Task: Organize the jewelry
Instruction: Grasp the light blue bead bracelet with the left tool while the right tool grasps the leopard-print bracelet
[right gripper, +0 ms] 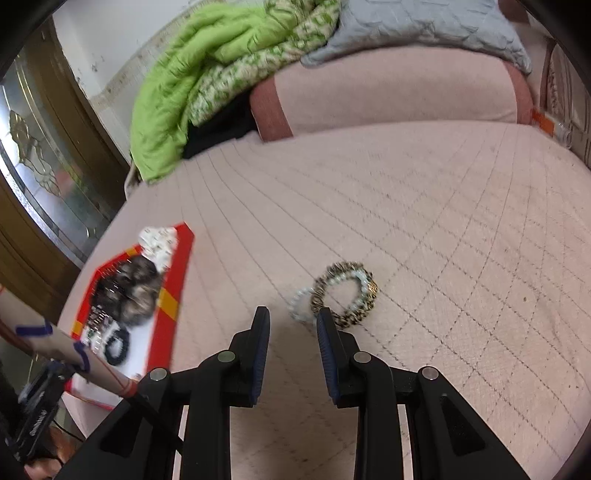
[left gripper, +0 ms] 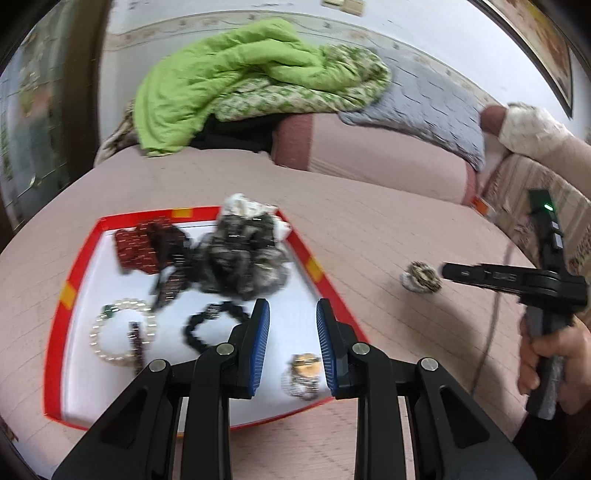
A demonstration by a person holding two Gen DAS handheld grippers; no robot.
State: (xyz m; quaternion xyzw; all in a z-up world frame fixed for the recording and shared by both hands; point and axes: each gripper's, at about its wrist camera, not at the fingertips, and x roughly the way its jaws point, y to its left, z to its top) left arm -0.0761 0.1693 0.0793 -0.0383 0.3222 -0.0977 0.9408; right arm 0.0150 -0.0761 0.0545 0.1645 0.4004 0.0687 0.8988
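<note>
1. Pink quilted bedding covers the bed [right gripper: 424, 206] that carries everything here; both views are blurred, so fine detail is uncertain.
2. Nearest in the left wrist view, the left hand-held gripper [left gripper: 293, 334] hangs over the near part of the red-rimmed tray [left gripper: 308, 258], its blue pads apart by a modest gap and nothing between them.
3. Below it in the tray lie a small gold-toned piece [left gripper: 304, 369], a black bead bracelet [left gripper: 207, 325] and a pearl bracelet [left gripper: 118, 332]; further in sit dark red and black items and a grey fluffy scrunchie [left gripper: 243, 254].
4. The right hand-held gripper [right gripper: 293, 334] is likewise part-open and empty, pointed down at the bedding, well apart from the tray's right edge.
5. Just past its right fingertip lie the loose bracelets [right gripper: 343, 295]: a leopard-patterned ring overlapping a pale beaded one, touching each other, alone on the open middle of the bed.
6. These look light and floppy; the beads are probably on elastic and may roll or slip from the pads. Pinching across one side of the ring, both bands together if possible, seems the safest hold.
7. The bedding is soft, so pressing down will sink and may bunch fabric into the grip.
8. Open room is generous to the right and beyond; the tray's raised rim must be cleared on the way in.
9. Farthest, a pillow [right gripper: 406, 92], a green quilt [right gripper: 207, 74] and a grey cushion [right gripper: 424, 26] bound the far edge.
</note>
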